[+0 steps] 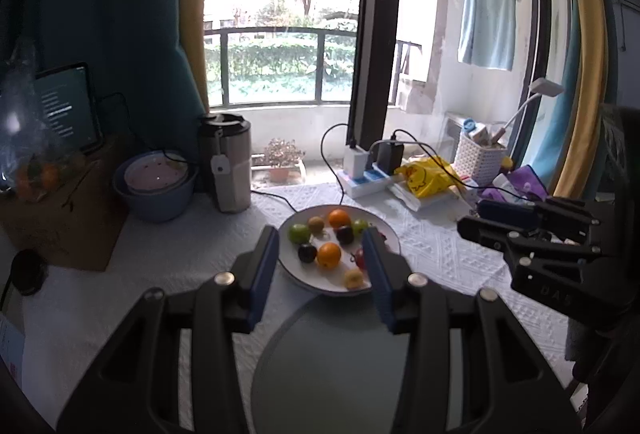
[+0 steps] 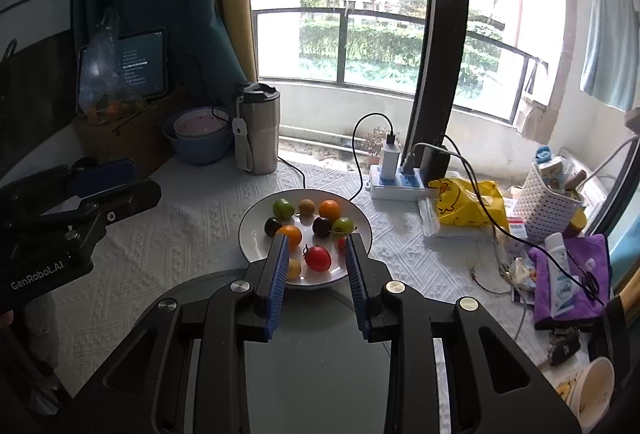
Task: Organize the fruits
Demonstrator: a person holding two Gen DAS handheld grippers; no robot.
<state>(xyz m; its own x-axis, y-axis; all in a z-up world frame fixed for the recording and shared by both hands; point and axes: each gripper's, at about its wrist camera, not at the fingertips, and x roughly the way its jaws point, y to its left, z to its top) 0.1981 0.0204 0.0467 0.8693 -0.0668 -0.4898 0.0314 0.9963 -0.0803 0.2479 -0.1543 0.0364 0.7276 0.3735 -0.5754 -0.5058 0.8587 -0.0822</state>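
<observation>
Small fruits are spread on the white plate (image 2: 256,248) (on the counter (image 2: 192,218)); both the left gripper (image 1: 324,258) and right gripper (image 2: 316,254) are held wide and empty near its front rim.

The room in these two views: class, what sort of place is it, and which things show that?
Probably a lived-in home: a cloth-covered table beside a balcony window, with a plate of fruit, a charging power strip and a towel hanging outside.

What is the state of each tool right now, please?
Left tool: open, holding nothing, above the white plate.
Right tool: open, holding nothing, in front of the red fruit.
</observation>
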